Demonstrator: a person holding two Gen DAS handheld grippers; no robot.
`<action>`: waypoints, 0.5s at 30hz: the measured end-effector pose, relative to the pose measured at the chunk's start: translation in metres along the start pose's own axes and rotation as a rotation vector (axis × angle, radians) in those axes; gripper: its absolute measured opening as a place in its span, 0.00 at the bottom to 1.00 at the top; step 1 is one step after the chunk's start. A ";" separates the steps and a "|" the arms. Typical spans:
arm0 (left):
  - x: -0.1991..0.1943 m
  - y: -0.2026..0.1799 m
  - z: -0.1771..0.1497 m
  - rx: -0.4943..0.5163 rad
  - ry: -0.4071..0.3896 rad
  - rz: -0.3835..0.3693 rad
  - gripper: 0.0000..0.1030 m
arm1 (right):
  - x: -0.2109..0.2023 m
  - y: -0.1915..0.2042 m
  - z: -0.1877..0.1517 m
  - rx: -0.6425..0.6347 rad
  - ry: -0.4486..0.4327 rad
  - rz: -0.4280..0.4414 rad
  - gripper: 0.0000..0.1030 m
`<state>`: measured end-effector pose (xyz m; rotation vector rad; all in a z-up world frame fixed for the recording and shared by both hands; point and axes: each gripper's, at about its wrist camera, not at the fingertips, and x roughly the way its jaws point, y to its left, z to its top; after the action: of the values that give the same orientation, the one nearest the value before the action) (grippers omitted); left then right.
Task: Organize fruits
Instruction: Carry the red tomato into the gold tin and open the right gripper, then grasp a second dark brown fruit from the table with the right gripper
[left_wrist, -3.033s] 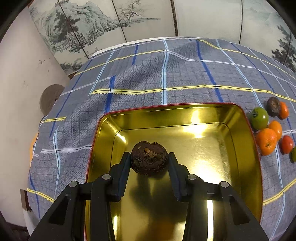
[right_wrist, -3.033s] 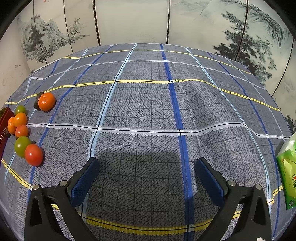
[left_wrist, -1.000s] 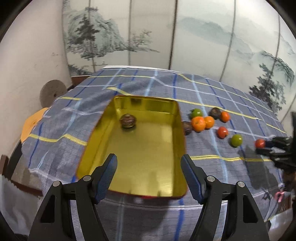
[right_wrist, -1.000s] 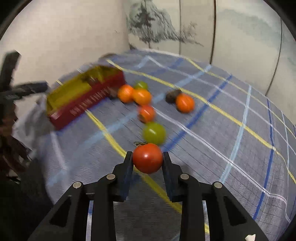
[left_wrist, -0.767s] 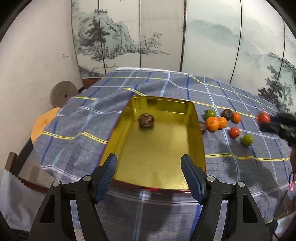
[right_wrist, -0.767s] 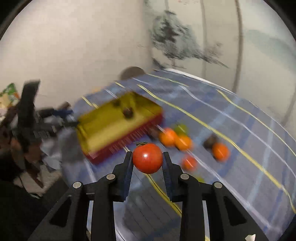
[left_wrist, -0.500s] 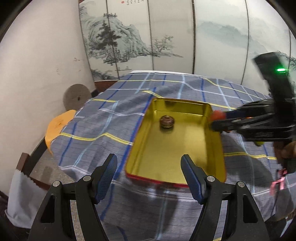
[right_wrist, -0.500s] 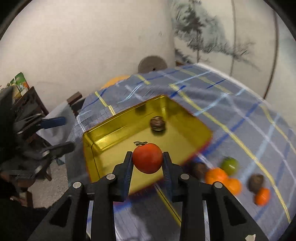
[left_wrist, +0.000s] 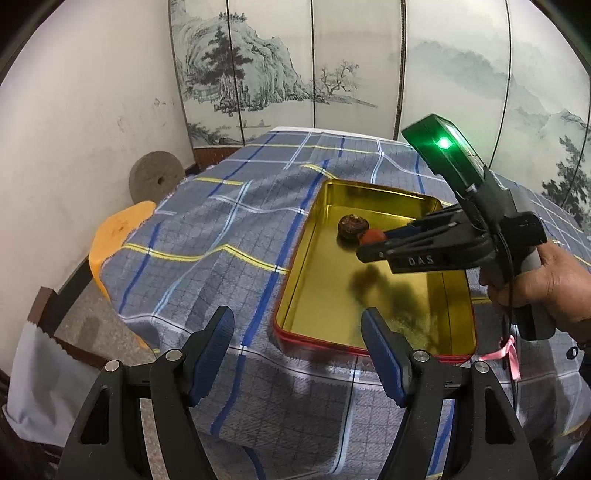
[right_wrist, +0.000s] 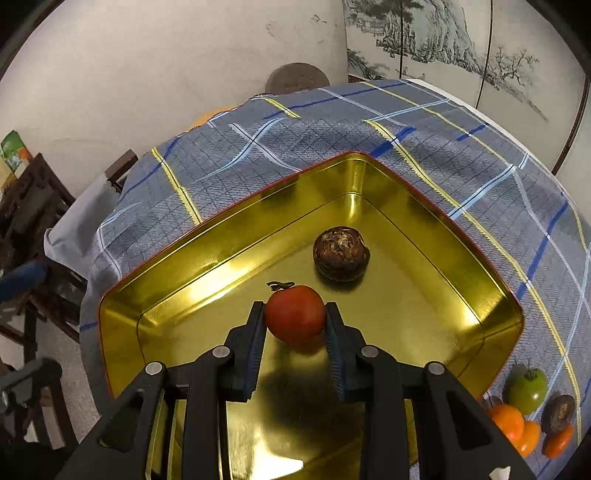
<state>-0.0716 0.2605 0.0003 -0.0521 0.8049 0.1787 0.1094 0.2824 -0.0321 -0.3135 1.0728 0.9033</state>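
Plaid tablecloth (left_wrist: 207, 236); painted screen (left_wrist: 277, 74) behind. Right tool (right_wrist: 295, 318) grips tomato (right_wrist: 294, 312); left tool (left_wrist: 297, 343) open.

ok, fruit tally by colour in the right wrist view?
Red: 1, the red tomato
Brown: 2, one brown fruit in the gold tin, another brown one on the cloth
Green: 1, the green tomato
Orange: 3, the orange fruits
Total: 7
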 end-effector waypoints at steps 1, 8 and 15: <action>0.002 0.000 0.000 -0.001 0.003 -0.001 0.70 | 0.001 -0.001 0.001 0.005 0.000 0.001 0.29; 0.005 -0.002 0.001 0.013 0.004 0.010 0.70 | -0.031 -0.025 -0.003 0.065 -0.124 0.085 0.62; 0.013 -0.006 0.003 0.009 -0.001 -0.010 0.70 | -0.078 -0.066 -0.055 -0.138 0.002 0.009 0.60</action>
<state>-0.0596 0.2572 -0.0066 -0.0478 0.8046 0.1656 0.1119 0.1698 -0.0034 -0.4242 1.0168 0.9874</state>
